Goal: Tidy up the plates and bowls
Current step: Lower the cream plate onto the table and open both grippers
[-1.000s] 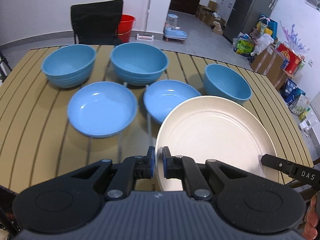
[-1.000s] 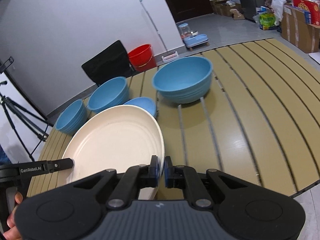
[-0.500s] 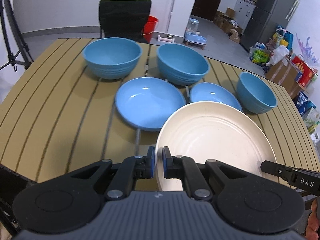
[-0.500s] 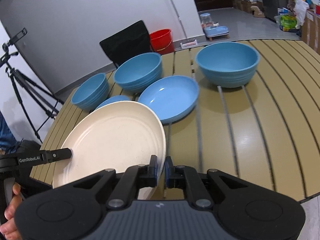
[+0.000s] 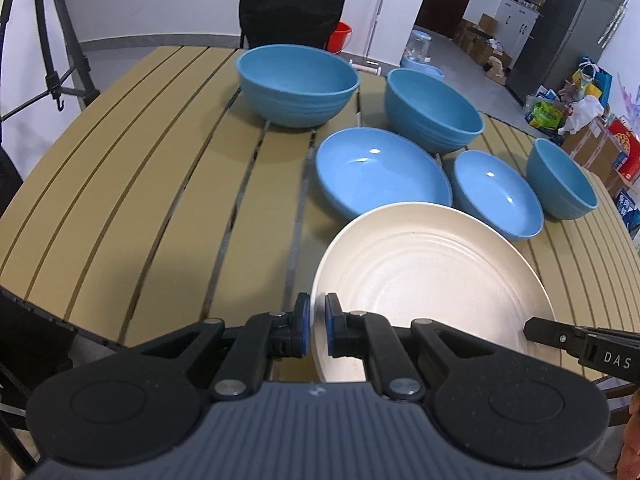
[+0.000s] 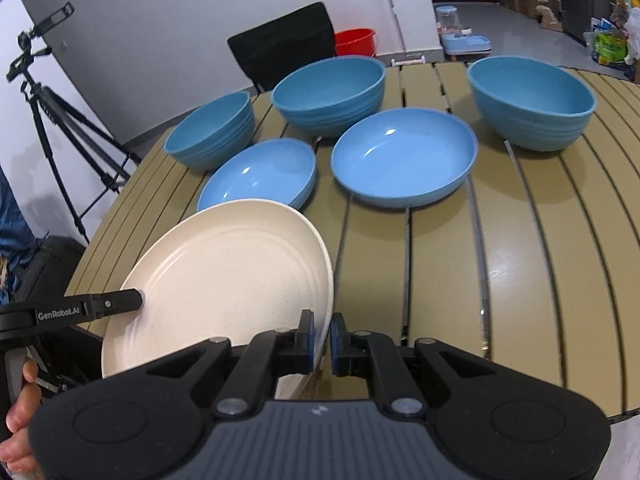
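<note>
Pinching opposite rims of the cream plate (image 5: pixel 432 280), left tool (image 5: pixel 316 330) and right tool (image 6: pixel 323 342) hold it above the worktop (image 5: pixel 160 200).

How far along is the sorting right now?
Done: nothing looks stacked; the five blue bowls sit apart on the table. In hand: the cream plate, gripped on opposite rims by the left gripper and right gripper, held above the table's near edge. Left: setting the plate down and nesting the bowls.

Cream plate (image 5: pixel 432 276) with faint rings, blue bowls (image 5: pixel 298 84), tan slatted table (image 5: pixel 168 184)
</note>
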